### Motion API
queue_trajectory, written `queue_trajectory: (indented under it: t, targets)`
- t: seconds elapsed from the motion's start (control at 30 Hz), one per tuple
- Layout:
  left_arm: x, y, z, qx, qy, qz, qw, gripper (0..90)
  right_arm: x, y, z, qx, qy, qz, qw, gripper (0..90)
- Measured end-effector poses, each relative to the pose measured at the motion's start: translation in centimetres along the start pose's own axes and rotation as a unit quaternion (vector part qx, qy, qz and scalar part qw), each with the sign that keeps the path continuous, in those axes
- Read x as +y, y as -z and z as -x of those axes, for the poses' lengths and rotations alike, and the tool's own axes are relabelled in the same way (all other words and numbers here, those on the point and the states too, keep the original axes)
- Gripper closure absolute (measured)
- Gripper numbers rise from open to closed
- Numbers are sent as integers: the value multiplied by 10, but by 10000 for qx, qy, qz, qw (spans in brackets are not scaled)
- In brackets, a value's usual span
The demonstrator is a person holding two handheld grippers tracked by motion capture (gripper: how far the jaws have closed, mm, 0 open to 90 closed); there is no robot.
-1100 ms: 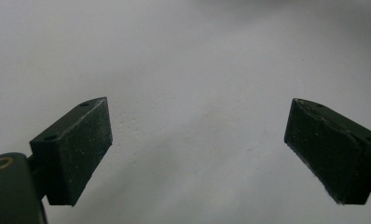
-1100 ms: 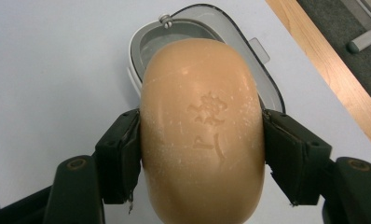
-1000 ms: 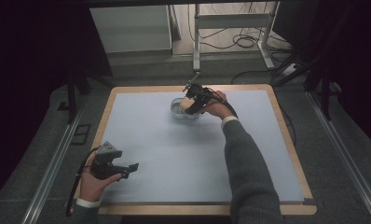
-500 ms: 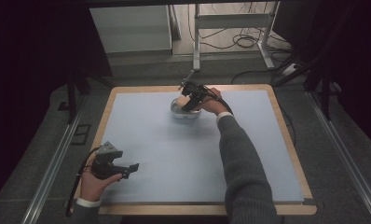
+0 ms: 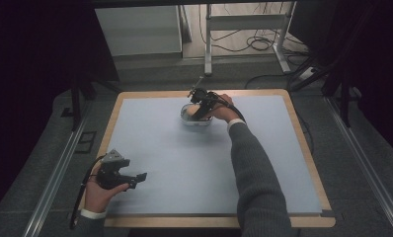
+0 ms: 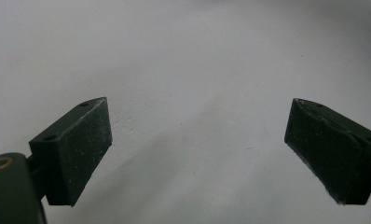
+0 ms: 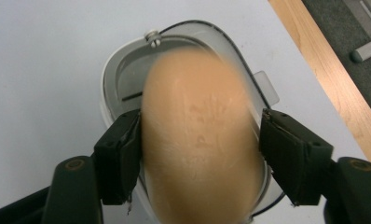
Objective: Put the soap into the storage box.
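Right gripper (image 7: 200, 154) jaws just opening, one bun (image 7: 200, 135), one container (image 7: 123, 74)

high view: dim overall; the pale table top (image 5: 175, 163) is the brightest area, evenly lit from above, while both side margins and the upper corners fall to near black. image soft and slightly grainy. left gripper view: flat grey surface, smooth, with a faint soft shadow between the jaws; jaw edges sharp. right gripper view: well lit, the tan rounded object (image 7: 200, 135) is smeared with motion blur, the clear container (image 7: 127, 70) rim under it sharper.
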State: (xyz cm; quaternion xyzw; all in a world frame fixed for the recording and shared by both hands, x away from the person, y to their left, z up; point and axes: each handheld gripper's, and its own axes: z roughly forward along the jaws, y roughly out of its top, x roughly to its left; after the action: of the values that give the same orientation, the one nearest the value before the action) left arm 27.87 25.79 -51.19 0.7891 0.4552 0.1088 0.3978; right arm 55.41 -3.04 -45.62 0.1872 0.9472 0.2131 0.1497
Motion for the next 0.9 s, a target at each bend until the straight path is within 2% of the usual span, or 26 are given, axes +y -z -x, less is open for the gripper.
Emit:
queue_trajectory:
  t: [0.07, 0.17, 0.27, 0.37, 0.47, 0.63, 0.9]
  targets:
    - [0, -1, 0, 6, -9, -31, 10000, 74, 1, 3, 0, -19, -113, 74, 9999, 293]
    - [0, 0, 0, 0, -10, -25, 10000, 75, 1, 6, -1, -24, -116, 93, 9999, 280]
    - [0, 1, 0, 3, -5, -12, 10000, 75, -1, 11, -1, -28, -242, 190, 9995, 279]
    - [0, 0, 0, 3, -13, -25, 10000, 75, -4, 17, -2, -100, -624, 363, 9973, 274]
    - [0, 0, 0, 14, -14, -44, 10000, 74, -8, 22, -4, -101, -813, 544, 9952, 270]
    - [0, 1, 0, 21, -6, -39, 10000, 74, -19, 33, -8, -67, -1011, 770, 9919, 253]
    - [-1, 1, 0, 45, 3, -31, 10000, 74, -43, 51, -17, -135, -1221, 921, 9881, 181]
